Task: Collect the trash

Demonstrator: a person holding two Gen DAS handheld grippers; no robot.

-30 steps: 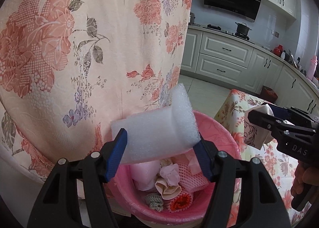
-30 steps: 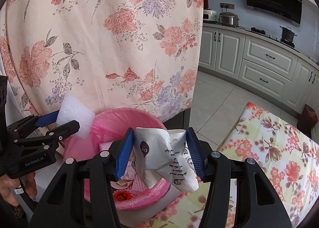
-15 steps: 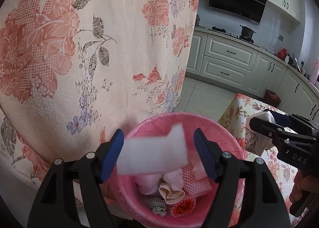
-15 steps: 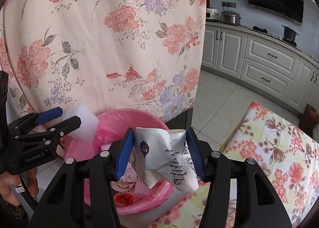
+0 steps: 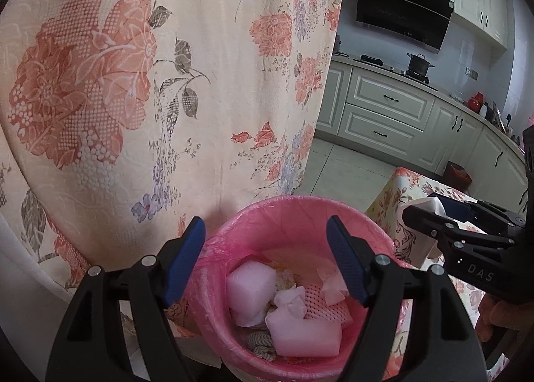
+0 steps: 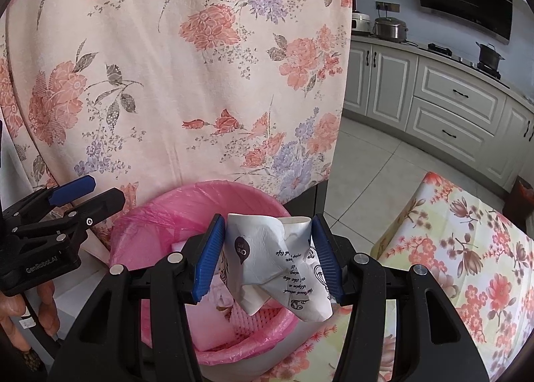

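Crumpled paper cup | pinched between right fingers (over bin)

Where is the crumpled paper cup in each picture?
Left wrist view: the crumpled paper cup peeks out at the right edge, in the right gripper.
Right wrist view: bottom middle, squeezed between the blue fingers, above the bin.
Shared landmark: the pink bin.

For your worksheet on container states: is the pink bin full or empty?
Partly full: the pink bin holds foam pieces and mesh, with its upper wall bare.
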